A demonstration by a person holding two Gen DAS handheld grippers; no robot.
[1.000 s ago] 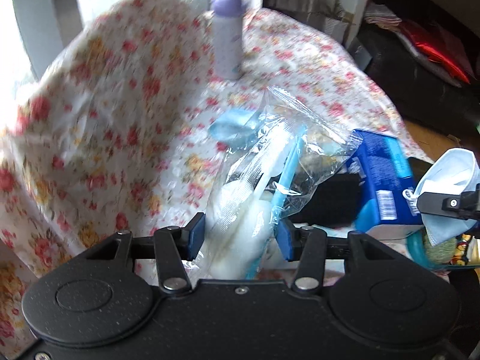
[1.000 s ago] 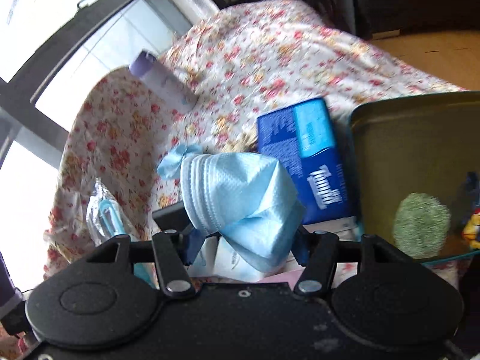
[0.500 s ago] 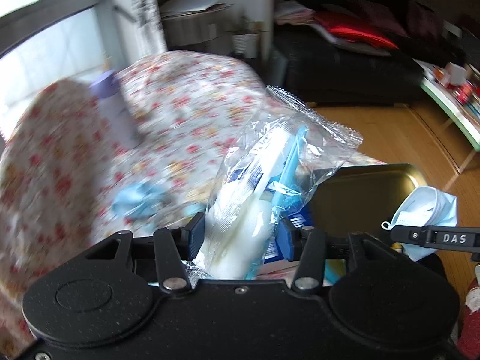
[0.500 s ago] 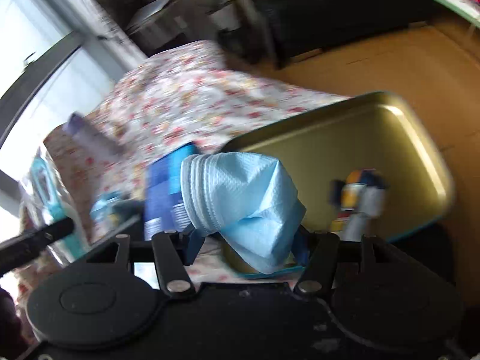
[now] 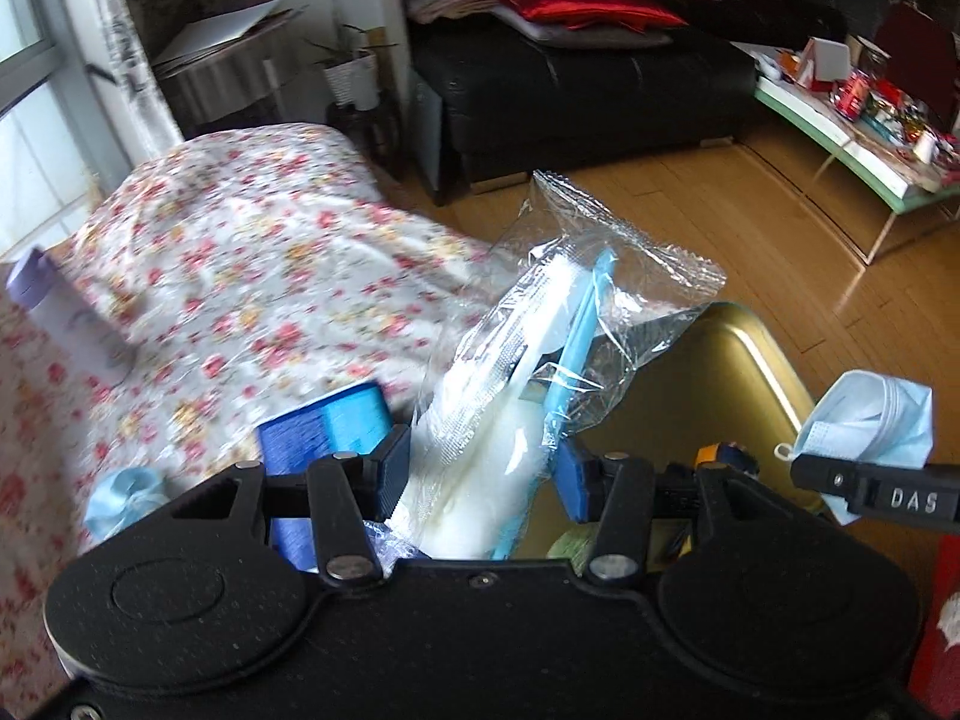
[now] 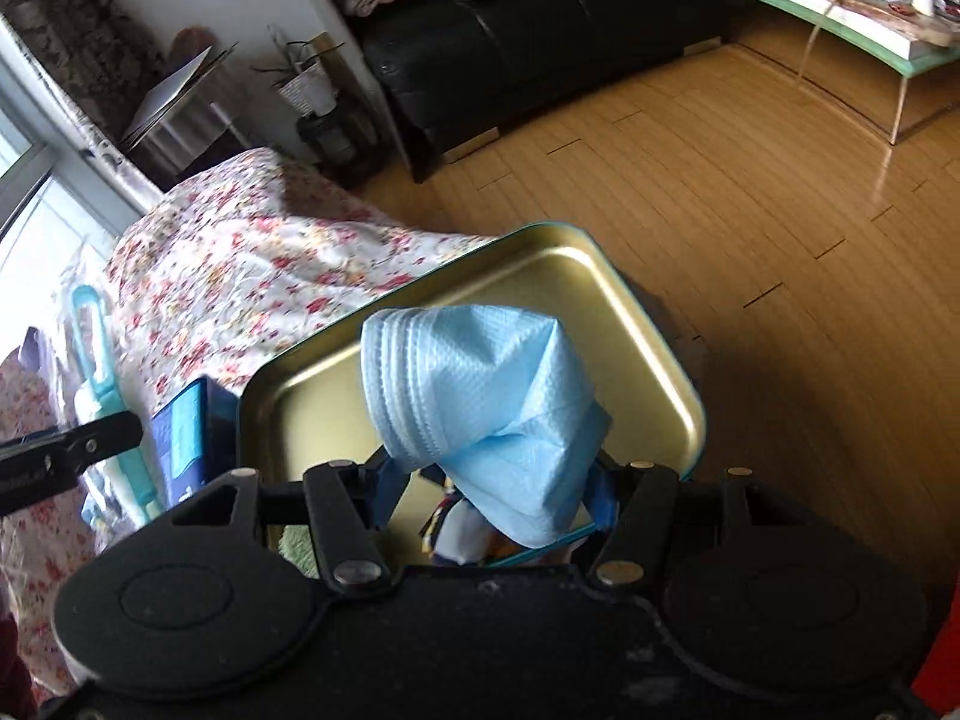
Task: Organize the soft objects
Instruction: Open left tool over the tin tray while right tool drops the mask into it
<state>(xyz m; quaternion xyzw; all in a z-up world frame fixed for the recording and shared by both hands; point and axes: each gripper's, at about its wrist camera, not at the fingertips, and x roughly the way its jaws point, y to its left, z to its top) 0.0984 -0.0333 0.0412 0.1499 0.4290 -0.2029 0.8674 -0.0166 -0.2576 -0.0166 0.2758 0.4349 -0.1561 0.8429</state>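
My left gripper (image 5: 477, 471) is shut on a clear plastic packet (image 5: 540, 360) that holds something white and a light blue handle. It hangs over the near left corner of a gold metal tray (image 5: 744, 372). My right gripper (image 6: 489, 495) is shut on a crumpled light blue face mask (image 6: 480, 402), held above the same tray (image 6: 648, 348). In the left wrist view that mask (image 5: 870, 420) shows at the right edge over the tray. A small colourful toy (image 6: 456, 531) and a green round pad (image 6: 297, 546) lie in the tray under the right gripper.
A floral cloth (image 5: 252, 276) covers the table. On it are a blue tissue pack (image 5: 327, 438), a lavender-capped bottle (image 5: 54, 312) and a pale blue scrap (image 5: 123, 498). Beyond lie a wooden floor (image 6: 750, 180), a black sofa (image 6: 540, 36) and a low table (image 5: 852, 126).
Both grippers have swung to the right with their loads, from over the floral cloth to over the gold tray. Both have rolled as they moved. The grips look unchanged.
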